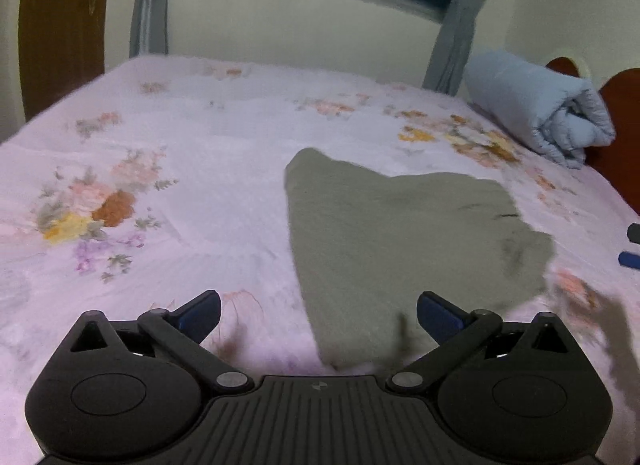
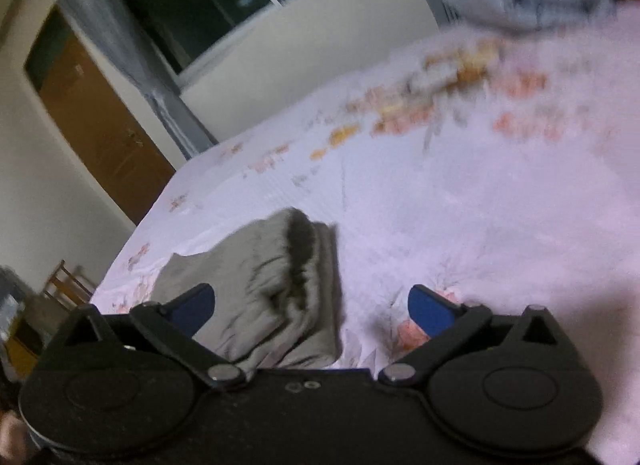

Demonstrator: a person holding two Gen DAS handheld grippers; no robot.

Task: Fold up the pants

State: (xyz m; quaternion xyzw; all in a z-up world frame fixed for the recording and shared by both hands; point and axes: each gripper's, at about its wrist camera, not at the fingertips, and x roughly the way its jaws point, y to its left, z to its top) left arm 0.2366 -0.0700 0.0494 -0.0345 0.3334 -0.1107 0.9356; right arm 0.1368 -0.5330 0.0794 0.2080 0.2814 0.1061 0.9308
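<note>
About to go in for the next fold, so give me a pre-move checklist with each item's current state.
1. Left gripper open, holding nothing: ok.
2. Right gripper open, holding nothing: ok.
3. Pants lying on the bedsheet, in view of both cameras: ok.
4. Pants lying flat: not ok, bunched and layered in the right wrist view.
5. Rolled blanket apart from the pants: ok.
6. Pants fully folded: cannot tell.

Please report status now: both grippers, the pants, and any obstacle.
Left gripper open, holding nothing. Right gripper open, holding nothing. Pants flat on bed, partly folded. Quilt roll at far corner, apart from pants.
</note>
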